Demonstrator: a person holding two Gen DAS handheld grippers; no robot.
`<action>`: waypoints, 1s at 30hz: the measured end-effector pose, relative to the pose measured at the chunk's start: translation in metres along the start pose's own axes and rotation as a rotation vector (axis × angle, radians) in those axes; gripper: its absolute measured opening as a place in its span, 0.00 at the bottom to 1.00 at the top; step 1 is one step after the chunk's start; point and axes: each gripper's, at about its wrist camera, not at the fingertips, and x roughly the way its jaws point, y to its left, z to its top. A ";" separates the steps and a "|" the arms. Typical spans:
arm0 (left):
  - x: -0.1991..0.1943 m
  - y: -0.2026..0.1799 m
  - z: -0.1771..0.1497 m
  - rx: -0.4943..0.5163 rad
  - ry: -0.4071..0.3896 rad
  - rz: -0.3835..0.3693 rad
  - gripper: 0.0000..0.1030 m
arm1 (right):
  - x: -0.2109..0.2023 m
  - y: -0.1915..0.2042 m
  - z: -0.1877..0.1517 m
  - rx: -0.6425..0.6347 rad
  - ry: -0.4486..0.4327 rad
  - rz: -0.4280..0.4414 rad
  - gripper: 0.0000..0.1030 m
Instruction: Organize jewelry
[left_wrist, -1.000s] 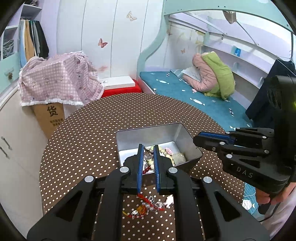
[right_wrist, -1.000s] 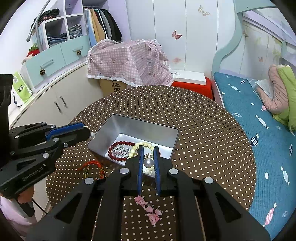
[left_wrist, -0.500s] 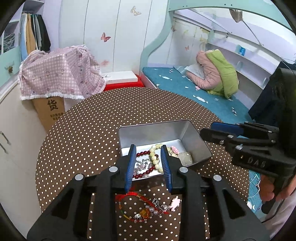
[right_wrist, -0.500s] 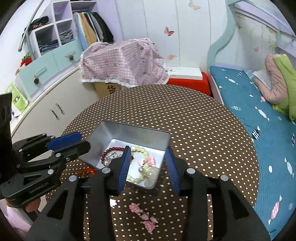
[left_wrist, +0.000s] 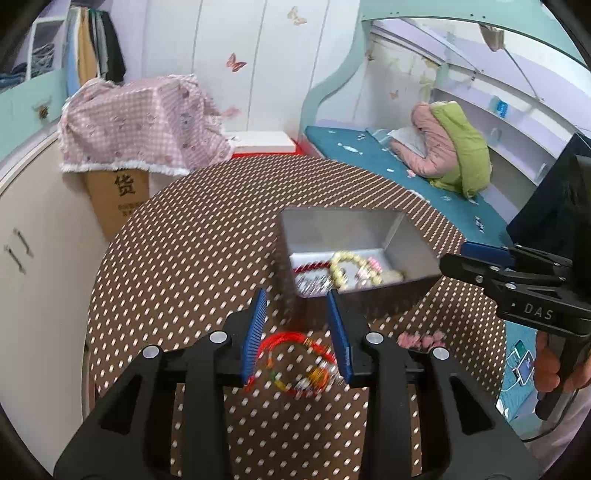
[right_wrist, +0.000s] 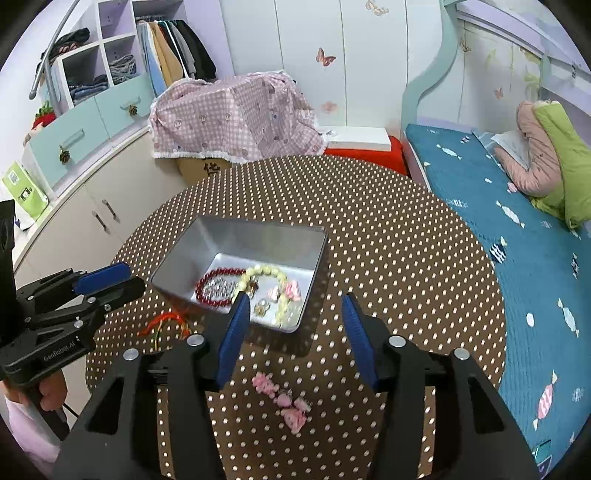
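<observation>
Bracelet between opening jaws (unpinched), tin beyond

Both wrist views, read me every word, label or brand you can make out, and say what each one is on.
"DAS": white letters on the black body of the right gripper, left wrist view.
"GenRobot.AI": white print on the black body of the left gripper, right wrist view.
"货": black character on the brown cardboard box under the pink checked cloth; the smaller lines beneath are too blurred.
Green packet at the left: too small.
</observation>
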 end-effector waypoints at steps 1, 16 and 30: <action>0.000 0.002 -0.003 -0.003 0.006 0.004 0.37 | 0.001 0.001 -0.004 0.003 0.009 0.005 0.50; 0.019 0.033 -0.047 -0.118 0.115 0.108 0.53 | 0.022 0.037 -0.030 -0.060 0.120 0.045 0.52; 0.054 0.019 -0.031 -0.023 0.140 0.141 0.13 | 0.034 0.067 -0.034 -0.148 0.152 0.095 0.53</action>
